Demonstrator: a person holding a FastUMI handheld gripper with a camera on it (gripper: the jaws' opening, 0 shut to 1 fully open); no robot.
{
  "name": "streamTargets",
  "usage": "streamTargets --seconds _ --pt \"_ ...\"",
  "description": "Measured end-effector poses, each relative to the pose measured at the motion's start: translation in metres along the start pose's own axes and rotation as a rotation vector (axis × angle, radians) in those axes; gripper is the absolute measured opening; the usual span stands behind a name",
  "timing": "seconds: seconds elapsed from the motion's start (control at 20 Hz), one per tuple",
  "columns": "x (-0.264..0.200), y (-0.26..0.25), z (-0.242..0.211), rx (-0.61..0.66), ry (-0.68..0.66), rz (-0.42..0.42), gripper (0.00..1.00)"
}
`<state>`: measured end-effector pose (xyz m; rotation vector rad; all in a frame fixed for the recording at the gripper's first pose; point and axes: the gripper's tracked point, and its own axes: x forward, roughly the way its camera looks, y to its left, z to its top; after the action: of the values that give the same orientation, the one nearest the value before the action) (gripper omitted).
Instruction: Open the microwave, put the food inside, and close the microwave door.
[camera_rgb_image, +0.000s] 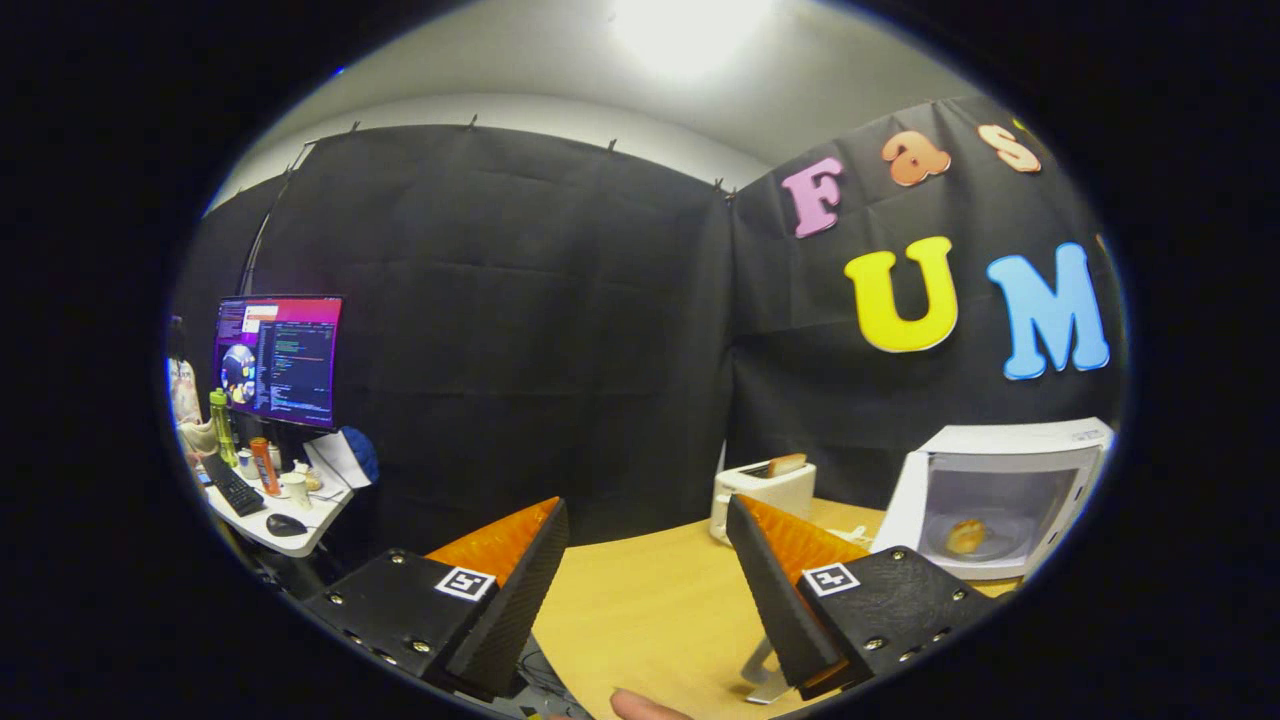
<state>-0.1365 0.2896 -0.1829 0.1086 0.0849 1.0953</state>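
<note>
Gripper (648, 575) fingers spread wide, empty, above wooden table (640, 610). Food (965, 536) already inside open microwave (1000, 500) at table's far right edge. Remaining step, likely: swinging door (900, 505) shut.

My one camera rides on my gripper (648, 575) and looks forward along its two fingers, which stand wide apart with nothing between them. It sits just above the near edge of the table (650, 610) and faces level across it toward the black cloth wall, so ceiling and lamp come in as well (the fisheye takes in a lot). The toaster (762, 490) at the far edge is near; the open microwave (1000, 495) stands off toward the right corner, bent by the lens. A desk with a monitor (278, 360) lies well off to the left, probably outside the booth.
</note>
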Motion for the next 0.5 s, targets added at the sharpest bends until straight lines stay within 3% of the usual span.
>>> streamTargets --seconds 0.1,0.2,0.25,0.35,0.4,0.45,0.5 --pt "0.012 -0.013 -0.026 0.011 0.047 -0.030 0.85" --pt "0.019 -0.040 -0.050 -0.009 0.087 -0.135 0.75" --pt "0.019 -0.060 -0.059 -0.040 0.095 -0.210 0.60" --pt "0.024 -0.068 -0.078 -0.060 0.122 -0.237 0.31" --pt "0.026 -0.065 -0.093 -0.050 0.146 -0.233 0.31" --pt "0.025 -0.080 -0.100 -0.056 0.172 -0.289 0.21" --pt "0.014 -0.084 -0.109 -0.040 0.189 -0.288 0.11"
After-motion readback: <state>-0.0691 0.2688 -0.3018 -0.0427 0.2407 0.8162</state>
